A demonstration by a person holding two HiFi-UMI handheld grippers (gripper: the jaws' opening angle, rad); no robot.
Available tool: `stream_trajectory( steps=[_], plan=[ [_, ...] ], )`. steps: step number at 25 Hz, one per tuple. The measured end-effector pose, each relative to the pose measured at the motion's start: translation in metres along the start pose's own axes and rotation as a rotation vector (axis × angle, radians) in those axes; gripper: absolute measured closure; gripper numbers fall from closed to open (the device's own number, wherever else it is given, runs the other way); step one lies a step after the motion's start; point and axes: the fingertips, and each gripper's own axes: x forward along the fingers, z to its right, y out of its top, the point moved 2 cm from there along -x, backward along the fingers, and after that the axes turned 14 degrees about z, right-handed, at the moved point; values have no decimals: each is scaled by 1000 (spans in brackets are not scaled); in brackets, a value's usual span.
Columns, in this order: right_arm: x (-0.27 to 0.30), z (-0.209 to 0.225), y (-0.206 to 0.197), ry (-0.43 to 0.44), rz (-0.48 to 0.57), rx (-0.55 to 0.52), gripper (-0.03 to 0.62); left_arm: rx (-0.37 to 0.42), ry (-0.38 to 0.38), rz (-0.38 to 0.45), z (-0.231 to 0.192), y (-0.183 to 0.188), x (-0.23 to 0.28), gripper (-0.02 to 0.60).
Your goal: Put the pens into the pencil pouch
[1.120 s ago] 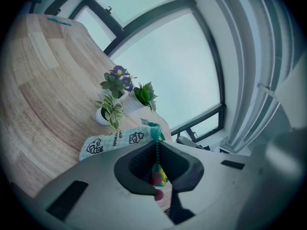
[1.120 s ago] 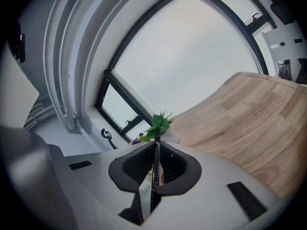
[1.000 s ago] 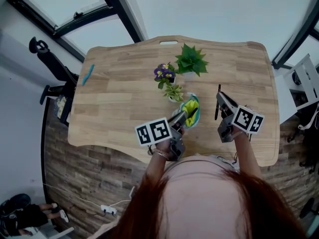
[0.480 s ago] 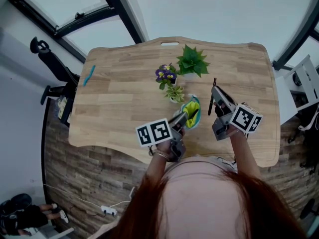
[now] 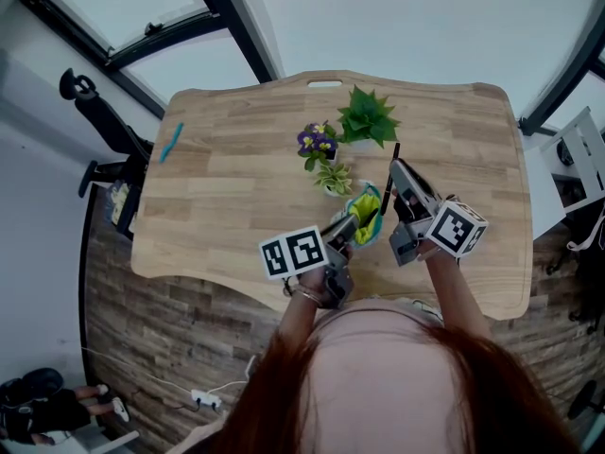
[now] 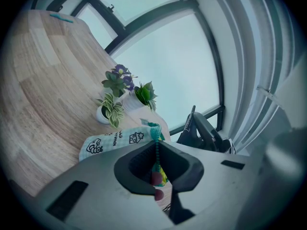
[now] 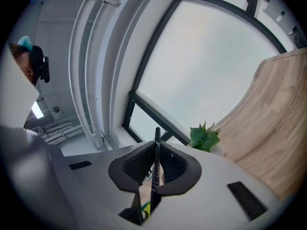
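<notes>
- Under the tall window (image 5: 406, 26), the pale wooden desk (image 5: 236, 187) fills the middle of the head view, standing on a plank floor (image 5: 170, 320).
- At the desk's far middle stand three potted plants: a spiky green plant (image 5: 367, 113), a purple-flowered plant (image 5: 315, 142) to its left, and a small striped-leaf plant (image 5: 331, 176) nearest the person.
- The left gripper (image 5: 352, 223), with its marker cube (image 5: 291, 251) behind it, reaches in from the near edge. Its jaws are pressed together on the teal beaded zip cord of the pencil pouch (image 5: 364, 211).
- The right gripper (image 5: 397, 173) is just to the right of the pouch, raised above the desk. Its jaws are pinching a black pen (image 5: 388, 178) that stands crosswise between them.
- The pencil pouch lies near the desk's near edge, just in front of the striped-leaf plant. Its mouth is open, showing a yellow-green lining. Its outside is checked cloth with small drawings.
- The black pen sticks out past the jaws at both ends. Its lower end hangs close to the pouch's right rim; whether it is inside the mouth cannot be told.
- A teal pen (image 5: 167, 143) lies alone by the desk's far left edge, well apart from the pouch and both grippers.
</notes>
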Motion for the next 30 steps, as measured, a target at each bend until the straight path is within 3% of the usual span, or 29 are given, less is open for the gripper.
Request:
stream_trajectory(
  steps=[12, 30],
  plan=[
    [0, 2, -21, 60, 0, -66, 562, -20, -11, -5, 3, -1, 2, 570],
    [-19, 4, -56, 99, -189, -346, 562, -50, -25, 4, 3, 0, 4, 571]
  ],
)
